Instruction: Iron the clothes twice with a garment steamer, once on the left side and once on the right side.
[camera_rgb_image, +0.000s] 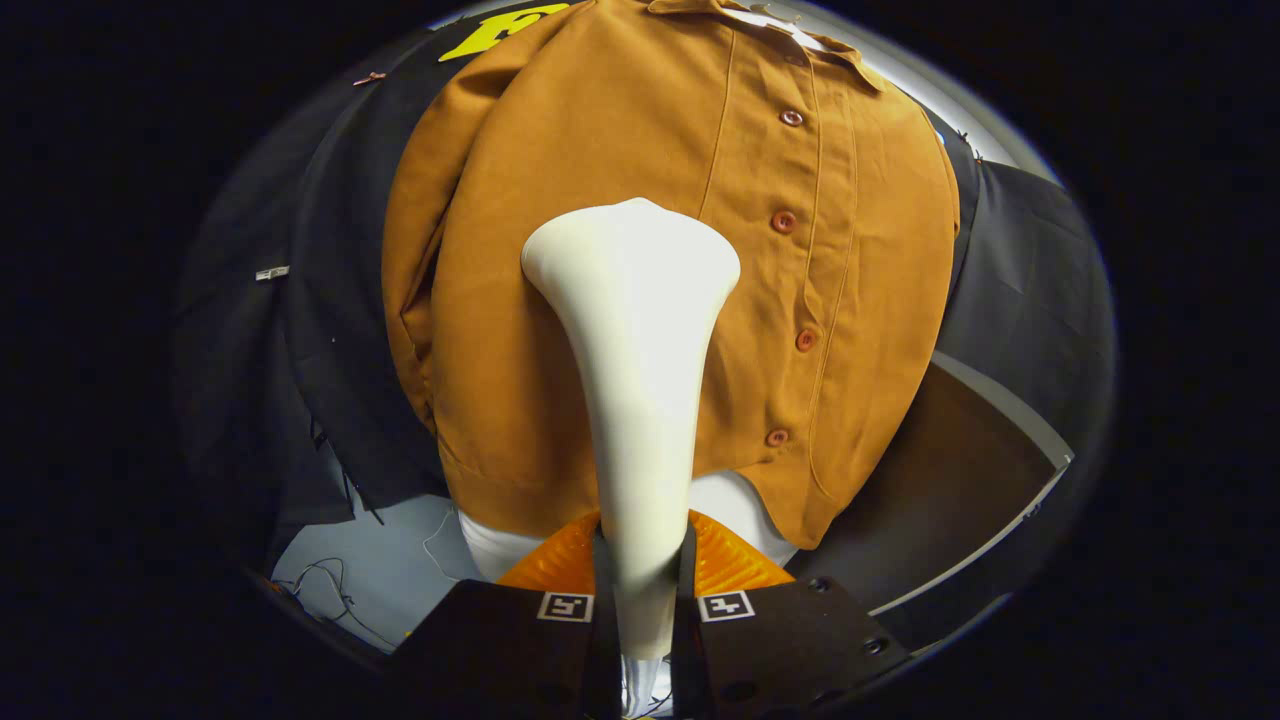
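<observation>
Black cloth wall (330, 300) hangs draped behind everything, creased and folded down its length; a small copper-coloured clip (369, 77) pinches it up high, and a little silver clip (271, 272) grips it lower down. Down at the base there's a pale grey floor (400, 560) showing beneath the cloth's ragged hem, a thin dark wire (330, 590) trailing loosely across it; over on the other side a dark flat panel with a pale grey edge (990, 480) slants away, and a bright white strip of light (940, 90) glows above the cloth.
</observation>
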